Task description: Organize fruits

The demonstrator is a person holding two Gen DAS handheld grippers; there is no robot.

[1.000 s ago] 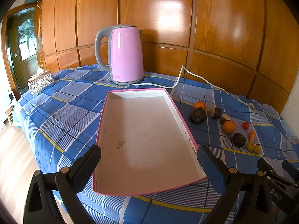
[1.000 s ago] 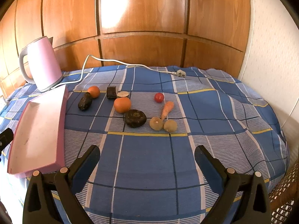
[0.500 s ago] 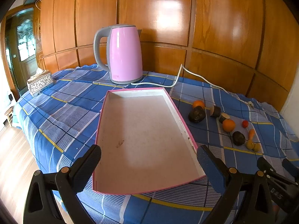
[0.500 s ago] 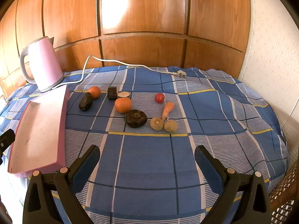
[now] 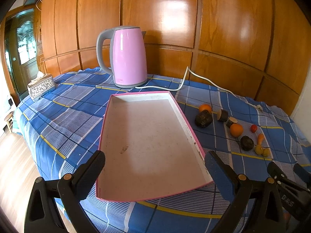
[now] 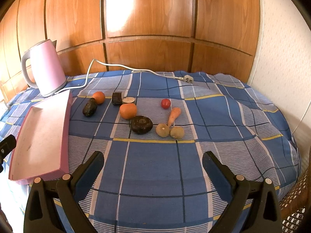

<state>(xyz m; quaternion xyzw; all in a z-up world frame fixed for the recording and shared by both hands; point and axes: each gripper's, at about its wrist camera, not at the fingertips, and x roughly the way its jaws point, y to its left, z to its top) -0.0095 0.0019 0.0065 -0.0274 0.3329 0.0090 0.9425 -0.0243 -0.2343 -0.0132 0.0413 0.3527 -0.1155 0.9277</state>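
An empty pink-rimmed tray [image 5: 191, 134] lies on the blue plaid cloth; it also shows in the right wrist view [image 6: 66, 128]. Right of it lie several loose pieces: two oranges [image 6: 128, 111] [image 6: 99, 97], a dark avocado [image 6: 89, 107], a dark round fruit [image 6: 141, 124], a cherry tomato [image 6: 165, 103], a small carrot [image 6: 174, 114], two brownish-yellow fruits [image 6: 162, 129] and two cut dark pieces [image 6: 117, 98]. My left gripper [image 5: 154, 166] is open and empty over the tray's near end. My right gripper [image 6: 153, 165] is open and empty, short of the fruit.
A pink kettle [image 5: 128, 57] stands behind the tray, its white cord [image 6: 124, 67] and plug trailing along the back of the table. A tissue box [image 5: 40, 86] sits at the far left. Wood panelling backs the table. The table drops off at left and right.
Both grippers have drawn back and risen slightly, so tray and fruit look a little farther away. Nothing on the table has moved and both grippers stay open.
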